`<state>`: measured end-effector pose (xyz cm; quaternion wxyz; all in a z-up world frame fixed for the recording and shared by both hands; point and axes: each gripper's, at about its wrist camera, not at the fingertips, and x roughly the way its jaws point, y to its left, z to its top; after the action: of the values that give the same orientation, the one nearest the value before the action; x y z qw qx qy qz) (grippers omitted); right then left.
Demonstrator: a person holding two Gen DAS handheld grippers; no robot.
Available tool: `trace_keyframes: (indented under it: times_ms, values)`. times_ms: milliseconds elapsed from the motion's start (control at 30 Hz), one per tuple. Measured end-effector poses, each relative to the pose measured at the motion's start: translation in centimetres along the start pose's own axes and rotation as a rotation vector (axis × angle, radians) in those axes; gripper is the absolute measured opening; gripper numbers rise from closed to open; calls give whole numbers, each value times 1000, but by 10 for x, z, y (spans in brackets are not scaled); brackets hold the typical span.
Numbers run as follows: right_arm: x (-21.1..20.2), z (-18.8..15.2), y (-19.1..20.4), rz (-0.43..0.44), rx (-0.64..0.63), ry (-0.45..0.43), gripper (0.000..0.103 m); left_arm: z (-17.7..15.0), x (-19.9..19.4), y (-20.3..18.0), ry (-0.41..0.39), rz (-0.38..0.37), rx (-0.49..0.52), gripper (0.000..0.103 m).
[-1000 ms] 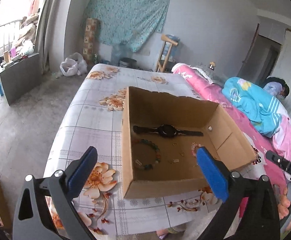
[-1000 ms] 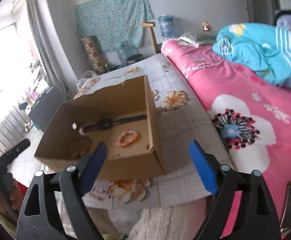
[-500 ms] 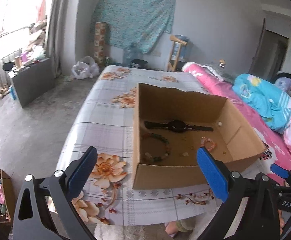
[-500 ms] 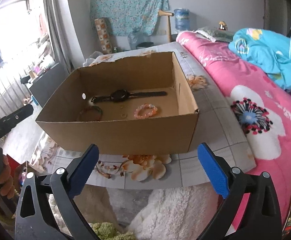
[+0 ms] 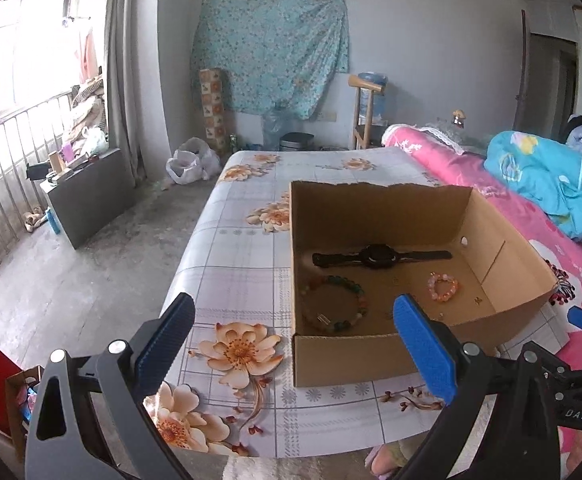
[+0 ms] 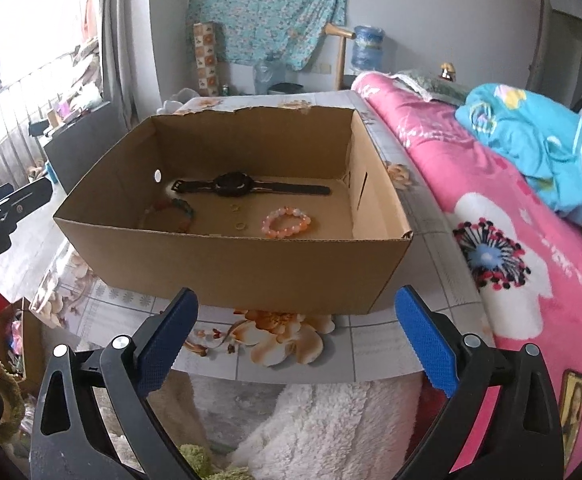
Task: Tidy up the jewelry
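Two grippers, both with blue-padded fingers spread wide, nothing held: left gripper (image 5: 291, 344), right gripper (image 6: 297, 330). Only legible writing is "DAS" on the right gripper's black body in the left wrist view. Open brown cardboard box (image 6: 227, 268) sits on a tabletop (image 5: 235, 248) under a grey checked cloth with orange flowers. Inside: black wristwatch (image 6: 233, 185) at the back, pink bead bracelet (image 6: 287, 222), multicolour bead bracelet (image 5: 333, 298), small rings. Pink floral bed (image 6: 503, 240) beside, concrete floor (image 5: 71, 272), teal cloth on wall
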<state>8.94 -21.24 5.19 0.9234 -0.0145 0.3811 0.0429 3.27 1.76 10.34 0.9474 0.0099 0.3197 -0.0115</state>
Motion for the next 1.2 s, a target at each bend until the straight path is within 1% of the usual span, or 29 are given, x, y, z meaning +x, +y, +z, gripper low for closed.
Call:
trace_keyframes:
  times_ms: [100,267,467,600,800,967,1200]
  values:
    - [-1,0,0,0,-1,-7,95,0,0,-1,1,-6,2,97]
    - [-4,-1,1,-34,-8,-28,95,1,1,-7,1,5,24,97]
    - [-5,0,3,-15,-4,-29,95,-1,4,-8,23,-11,-8,97]
    - [-2,2,3,1,8,-11,95,-3,8,-9,56,-18,-21,97]
    - [4,4,3,27,37,28,95,-9,18,-10,132,-9,-57,97]
    - [10,5,1,27,52,58,95,-12,26,-17,184,16,-41,97]
    - [17,8,2,34,52,95,95,-16,31,-24,225,20,-36,97]
